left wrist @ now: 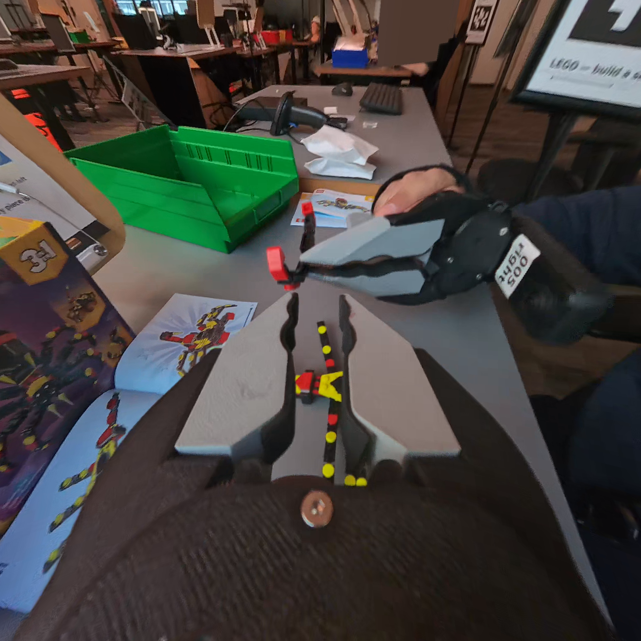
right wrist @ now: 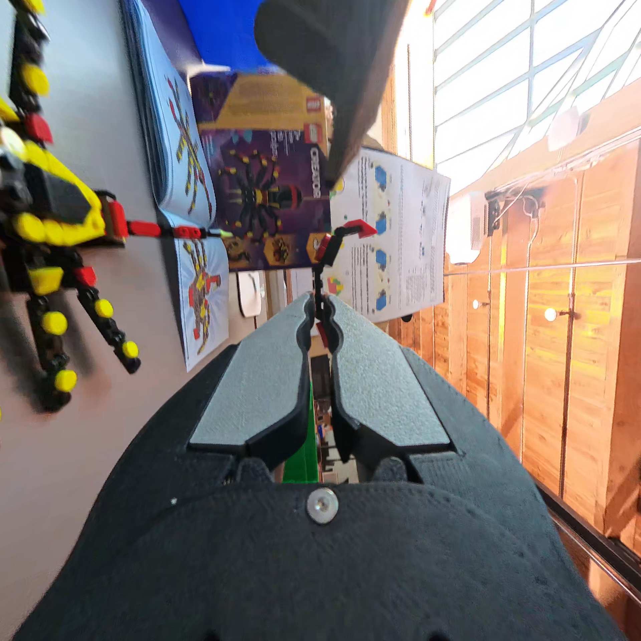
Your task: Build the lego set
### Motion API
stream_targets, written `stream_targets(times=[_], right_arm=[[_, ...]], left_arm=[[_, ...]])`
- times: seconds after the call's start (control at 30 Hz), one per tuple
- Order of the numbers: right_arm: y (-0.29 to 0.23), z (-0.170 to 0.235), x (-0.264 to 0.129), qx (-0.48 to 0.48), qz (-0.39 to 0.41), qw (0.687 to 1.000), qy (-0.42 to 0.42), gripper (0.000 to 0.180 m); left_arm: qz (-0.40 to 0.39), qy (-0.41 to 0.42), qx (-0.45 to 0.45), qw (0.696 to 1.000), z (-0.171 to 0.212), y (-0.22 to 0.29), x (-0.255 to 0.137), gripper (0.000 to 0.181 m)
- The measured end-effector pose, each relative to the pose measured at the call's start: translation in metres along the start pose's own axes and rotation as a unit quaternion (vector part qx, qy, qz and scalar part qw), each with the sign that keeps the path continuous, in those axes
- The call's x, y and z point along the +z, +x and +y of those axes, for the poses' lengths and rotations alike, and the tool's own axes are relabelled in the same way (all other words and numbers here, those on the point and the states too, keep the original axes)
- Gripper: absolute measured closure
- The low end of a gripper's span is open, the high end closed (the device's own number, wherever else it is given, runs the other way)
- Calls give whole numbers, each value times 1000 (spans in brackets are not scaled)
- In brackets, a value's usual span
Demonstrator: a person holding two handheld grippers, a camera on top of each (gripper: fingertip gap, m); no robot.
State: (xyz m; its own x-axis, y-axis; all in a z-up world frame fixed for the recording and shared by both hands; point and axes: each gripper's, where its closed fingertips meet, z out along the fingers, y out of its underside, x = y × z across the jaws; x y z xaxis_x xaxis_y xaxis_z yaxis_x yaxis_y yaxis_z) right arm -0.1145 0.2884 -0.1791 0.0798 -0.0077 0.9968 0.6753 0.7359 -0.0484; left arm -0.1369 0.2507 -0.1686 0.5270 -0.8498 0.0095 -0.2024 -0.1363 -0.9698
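A black, yellow and red lego model (left wrist: 322, 385) lies on the grey table (left wrist: 433, 340), seen between the fingers of my left gripper (left wrist: 318, 300), which is open, empty and hovers above it. My right gripper (left wrist: 301, 272) comes in from the right, just beyond the left fingertips. It is shut on a jointed black-and-red lego limb (left wrist: 277, 265) and holds it in the air. In the right wrist view the gripper (right wrist: 321, 303) pinches the limb's black stem, and the limb's red parts (right wrist: 326, 248) stick out past the tips. The model (right wrist: 52, 215) is at the left there.
A green bin (left wrist: 194, 187) stands behind on the left. The set box (left wrist: 45, 347) and an open instruction booklet (left wrist: 194, 340) lie at the left. A small leaflet (left wrist: 329, 208), a white bag (left wrist: 340, 152), a scanner (left wrist: 295, 114) and a keyboard (left wrist: 381, 99) lie farther back. The table edge runs along the right. There is about 6 cm between the tips of the two grippers.
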Motion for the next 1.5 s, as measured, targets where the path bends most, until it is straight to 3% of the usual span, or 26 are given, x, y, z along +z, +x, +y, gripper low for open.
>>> stream_targets(times=[0.27, 0.43, 0.5, 0.6, 0.8, 0.97, 1.17, 1.23, 1.3, 1.4, 1.5], right_arm=[[-9, -41, -6, 7, -12, 998, 54, 179], [-6, -36, -6, 22, -6, 999, 48, 179], [-5, -38, -8, 28, -5, 998, 53, 179], [-6, -47, -11, 25, -4, 997, 70, 179], [-8, -55, -14, 21, -5, 996, 84, 180], [-8, -53, -14, 24, -2, 996, 85, 179], [2, -38, -15, 137, -32, 984, 105, 180], [11, -28, -15, 227, -54, 965, 124, 180], [5, -23, -14, 340, -138, 918, 152, 180], [0, -26, -13, 506, -273, 795, 194, 180], [21, -27, -13, 629, -301, 672, 248, 148]], left_arm=[[34, 11, -55, 998, 10, 1, -1, 172], [22, 2, -78, 997, 24, -11, -12, 165], [21, 13, -101, 995, 24, -16, -12, 154], [65, 38, -152, 986, 18, -10, -10, 149], [133, 68, -166, 975, 12, 8, -9, 175], [106, 72, -122, 984, 12, 7, -7, 175], [-2, 88, 48, 995, 5, -5, -16, 175], [-15, 120, 64, 991, -4, -8, -25, 175], [-13, 151, 63, 986, -11, -9, -33, 175], [-6, 181, 76, 981, -17, -4, -35, 175], [-15, 176, 111, 978, -16, 2, -29, 175]])
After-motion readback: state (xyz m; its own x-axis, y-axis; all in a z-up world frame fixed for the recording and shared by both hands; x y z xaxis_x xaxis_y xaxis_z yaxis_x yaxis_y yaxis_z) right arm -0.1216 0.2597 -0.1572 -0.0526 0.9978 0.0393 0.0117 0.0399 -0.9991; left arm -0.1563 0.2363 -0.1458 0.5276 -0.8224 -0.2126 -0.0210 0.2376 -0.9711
